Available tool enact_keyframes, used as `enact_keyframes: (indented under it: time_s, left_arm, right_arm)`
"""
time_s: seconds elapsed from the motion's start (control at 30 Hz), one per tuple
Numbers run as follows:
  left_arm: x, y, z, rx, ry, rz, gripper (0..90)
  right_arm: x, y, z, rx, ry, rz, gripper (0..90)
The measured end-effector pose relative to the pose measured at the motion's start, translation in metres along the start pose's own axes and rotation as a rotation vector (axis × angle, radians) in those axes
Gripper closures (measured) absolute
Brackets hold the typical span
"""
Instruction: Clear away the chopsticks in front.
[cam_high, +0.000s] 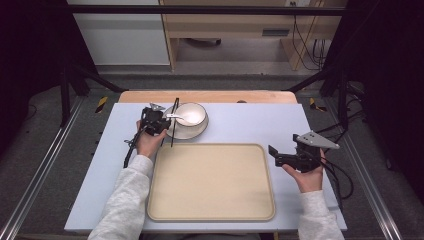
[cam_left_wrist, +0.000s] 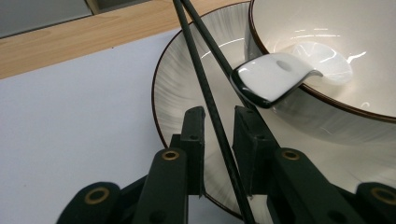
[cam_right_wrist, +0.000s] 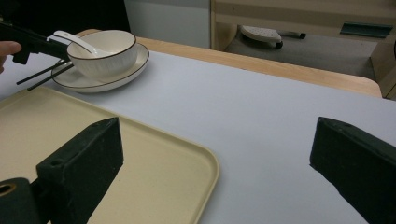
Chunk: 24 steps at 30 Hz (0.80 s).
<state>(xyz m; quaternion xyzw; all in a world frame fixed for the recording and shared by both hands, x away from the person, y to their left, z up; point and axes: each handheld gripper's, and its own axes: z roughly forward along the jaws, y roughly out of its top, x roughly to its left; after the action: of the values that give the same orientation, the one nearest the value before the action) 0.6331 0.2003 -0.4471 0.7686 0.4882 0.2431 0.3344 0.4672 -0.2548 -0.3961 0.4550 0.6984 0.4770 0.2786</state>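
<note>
Slippage looks the main risk: the left gripper (cam_left_wrist: 218, 122), jaws parted around one chopstick (cam_left_wrist: 208, 100) of the crossed pair lying across the plate (cam_left_wrist: 175, 88), long axis running near to far, could roll it away, while the right gripper (cam_right_wrist: 215, 158) hangs wide open.

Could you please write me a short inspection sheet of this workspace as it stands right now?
Surface: pale blue mat on a wooden table.
Job's things: black chopsticks lie across the plate rim; bowl on the plate, white spoon resting in it; beige tray holds nothing.
Clutter: nothing seen.
Grippers: left claw open, jaws either side of one chopstick, not yet closed; right claw wide open above the tray's right edge.
Cables: one trails from the right claw off the table's right side.
Surroundings: black frame rails, wooden furniture behind.
</note>
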Motion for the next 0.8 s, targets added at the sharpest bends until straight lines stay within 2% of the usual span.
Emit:
enact_keyframes:
  time_s: [0.27,0.53,0.8]
  left_arm:
    - [-0.0038,0.0003,0.0106,0.002,0.004,-0.013,79.2]
    - [-0.0026,-0.0002,0.0105,0.002,0.025,-0.035,85.3]
    - [-0.0026,-0.0022,0.0074,-0.012,0.033,-0.045,85.8]
  right_arm:
    - [-0.0013,0.0001,-0.0009,-0.002,-0.002,-0.007,3.3]
    - [-0.0007,0.0001,-0.0006,-0.003,0.001,-0.002,3.4]
    - [-0.0009,-0.0001,-0.0007,-0.002,0.001,-0.004,3.5]
